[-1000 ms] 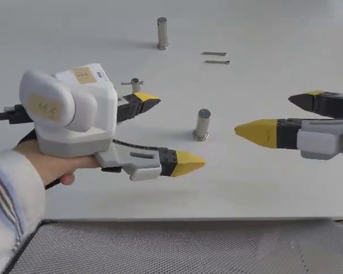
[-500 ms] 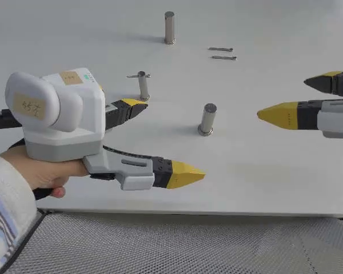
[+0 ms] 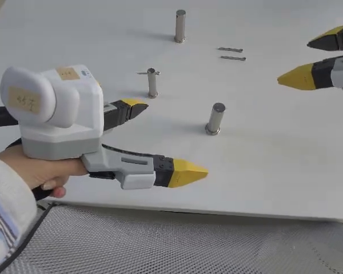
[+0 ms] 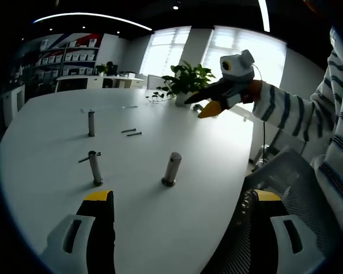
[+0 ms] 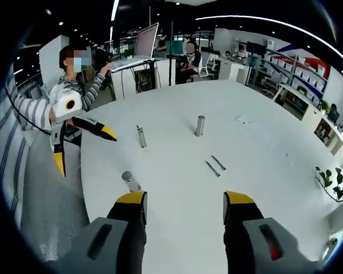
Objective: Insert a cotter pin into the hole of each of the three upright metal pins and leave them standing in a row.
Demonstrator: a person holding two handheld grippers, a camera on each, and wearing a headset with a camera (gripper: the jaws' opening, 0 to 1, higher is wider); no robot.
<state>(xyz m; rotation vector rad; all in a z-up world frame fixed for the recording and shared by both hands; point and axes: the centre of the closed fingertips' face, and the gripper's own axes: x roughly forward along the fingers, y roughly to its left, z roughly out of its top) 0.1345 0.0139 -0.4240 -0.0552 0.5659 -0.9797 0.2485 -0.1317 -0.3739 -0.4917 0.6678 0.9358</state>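
Wide open and empty, the left hand-held gripper (image 3: 174, 137) and right hand-held gripper (image 3: 294, 61) are held over the counter (image 3: 274, 165).
Three upright metal pins (image 3: 216, 119) are seen mid-frame, a cotter pin (image 3: 143, 72) fitted through the leftmost; two loose cotter pins (image 3: 231, 49) lie upper centre.

Here's the broad white tabletop (image 3: 263, 165), and standing on it, well apart: a tall grey metal pin (image 3: 180, 25) at the far side, a stubby grey metal pin (image 3: 216, 119) nearer, and a thin grey metal pin (image 3: 152, 83) with a cotter pin (image 3: 143, 73) crosswise through its head. Two loose slim metal cotter pins (image 3: 231, 49) lie side by side, right of the tall one.
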